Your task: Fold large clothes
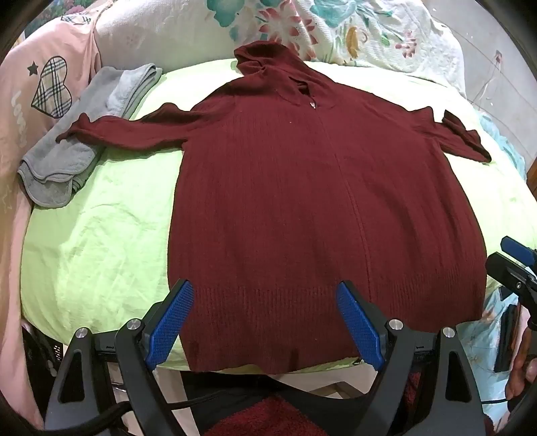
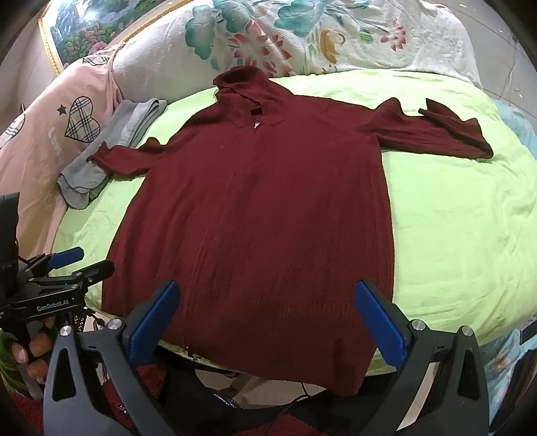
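A dark red knit hooded sweater (image 1: 302,208) lies flat, front up, on a light green sheet (image 1: 100,241), hood at the far end, both sleeves spread out sideways. Its hem hangs a little over the near edge. My left gripper (image 1: 265,322) is open and empty, its blue pads just above the hem's left half. In the right wrist view the sweater (image 2: 261,214) fills the middle. My right gripper (image 2: 265,322) is open and empty above the hem's right half. The left gripper (image 2: 67,265) shows at that view's left edge, the right gripper (image 1: 513,258) at the left view's right edge.
A folded grey garment (image 1: 84,141) lies under the left sleeve's cuff. A pink quilt with a plaid heart (image 1: 50,87) lies along the left. A floral quilt (image 1: 352,30) lies behind the hood. A framed picture (image 2: 100,26) stands at the back left.
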Demonstrator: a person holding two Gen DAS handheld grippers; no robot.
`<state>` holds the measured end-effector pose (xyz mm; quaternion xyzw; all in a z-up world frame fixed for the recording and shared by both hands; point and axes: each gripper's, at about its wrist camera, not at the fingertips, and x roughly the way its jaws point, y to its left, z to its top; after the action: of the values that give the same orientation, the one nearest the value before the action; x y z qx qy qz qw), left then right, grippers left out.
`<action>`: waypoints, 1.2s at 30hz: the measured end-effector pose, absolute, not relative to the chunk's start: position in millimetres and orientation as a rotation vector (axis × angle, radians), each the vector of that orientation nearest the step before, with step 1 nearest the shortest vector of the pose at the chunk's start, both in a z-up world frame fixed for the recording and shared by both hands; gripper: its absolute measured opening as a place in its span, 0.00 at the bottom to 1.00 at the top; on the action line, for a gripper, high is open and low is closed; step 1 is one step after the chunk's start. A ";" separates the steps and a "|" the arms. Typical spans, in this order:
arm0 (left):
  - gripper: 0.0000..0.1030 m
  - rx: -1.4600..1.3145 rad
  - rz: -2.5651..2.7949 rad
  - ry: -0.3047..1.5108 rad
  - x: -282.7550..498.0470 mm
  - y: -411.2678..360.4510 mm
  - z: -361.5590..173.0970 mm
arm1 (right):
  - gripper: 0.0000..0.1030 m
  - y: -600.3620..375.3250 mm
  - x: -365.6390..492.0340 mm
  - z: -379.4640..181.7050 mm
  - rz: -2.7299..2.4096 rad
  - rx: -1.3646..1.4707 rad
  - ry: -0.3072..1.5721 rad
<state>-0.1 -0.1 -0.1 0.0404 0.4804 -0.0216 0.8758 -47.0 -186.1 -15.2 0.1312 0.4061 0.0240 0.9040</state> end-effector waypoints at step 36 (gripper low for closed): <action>0.85 0.054 -0.072 1.022 1.2 -2.4 -4.2 | 1.00 -186.8 -44.4 -11.9 0.065 0.269 0.835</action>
<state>1.2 -2.4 -4.2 0.0260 0.4890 -0.0346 0.8712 -44.4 -186.8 -11.9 0.1301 0.4043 0.0315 0.9048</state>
